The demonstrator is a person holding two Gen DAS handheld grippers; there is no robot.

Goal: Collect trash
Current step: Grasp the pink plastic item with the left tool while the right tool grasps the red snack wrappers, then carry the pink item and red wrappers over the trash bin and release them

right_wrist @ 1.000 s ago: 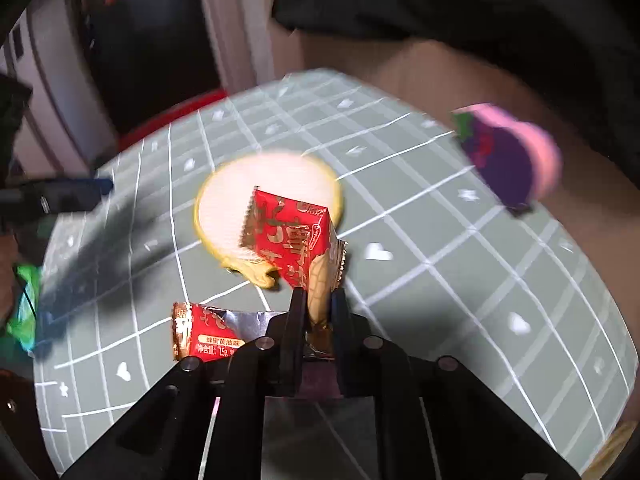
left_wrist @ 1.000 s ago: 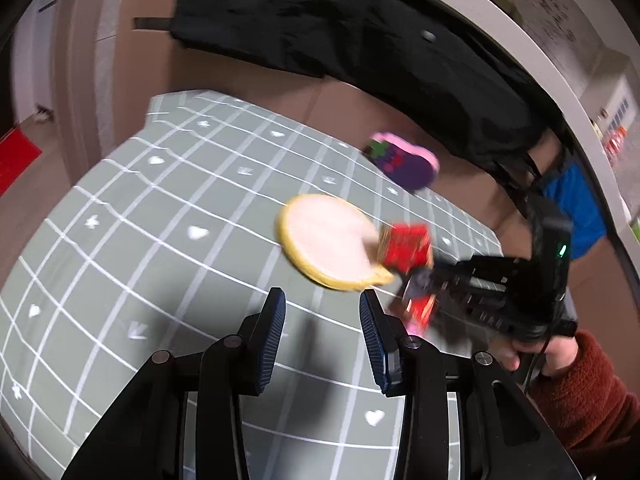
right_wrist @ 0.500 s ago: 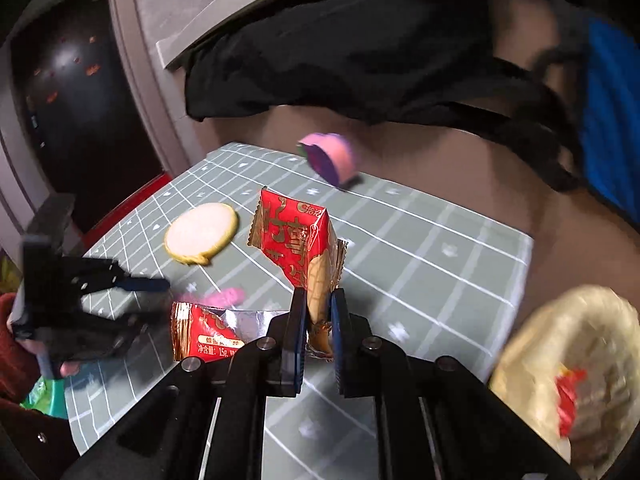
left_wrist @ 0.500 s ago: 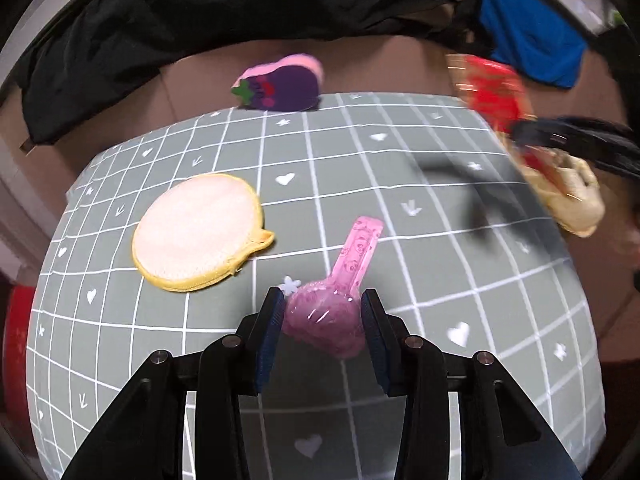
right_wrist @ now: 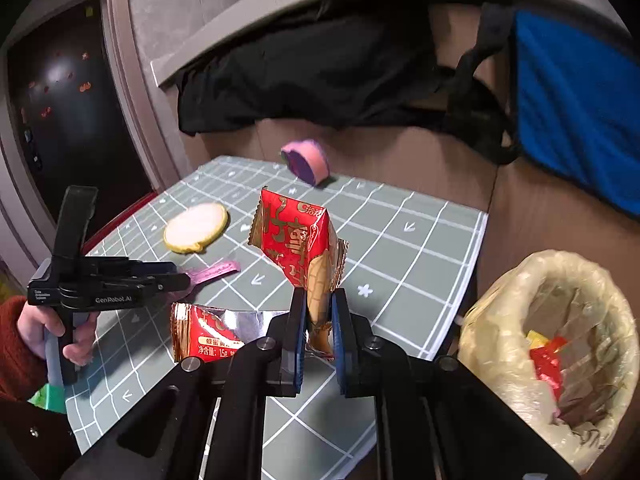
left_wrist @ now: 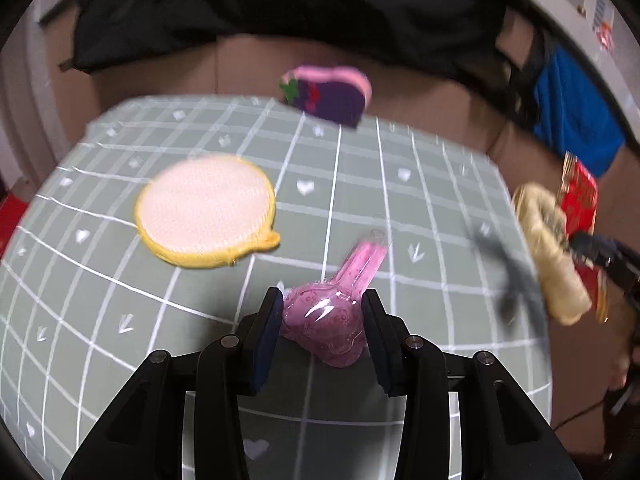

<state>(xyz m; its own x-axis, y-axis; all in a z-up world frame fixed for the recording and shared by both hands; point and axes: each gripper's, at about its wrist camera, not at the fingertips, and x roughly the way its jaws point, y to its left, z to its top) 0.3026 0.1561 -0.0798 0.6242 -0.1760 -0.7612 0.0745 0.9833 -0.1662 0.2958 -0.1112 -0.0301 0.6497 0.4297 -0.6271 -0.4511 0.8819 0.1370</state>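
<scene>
Pads of our left gripper [left_wrist: 320,320] close against both sides of the pink plastic wrapper [left_wrist: 332,320], whose narrow end juts ahead toward the far side of the grid mat [left_wrist: 120,280]. From the right wrist, we see our right gripper [right_wrist: 314,332] clamped on the red snack wrapper [right_wrist: 296,248], which stands up from its jaws, with the lined trash bin [right_wrist: 500,312] to its right, off the mat's edge.

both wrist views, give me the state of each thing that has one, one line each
left hand-held gripper: around the pink plastic wrapper, pads at its sides
pink plastic wrapper: on the mat, between the pads
right hand-held gripper: shut on the red snack wrapper
red snack wrapper: lifted off the mat, upright
trash bin: open, lined, red and yellow trash inside
</scene>
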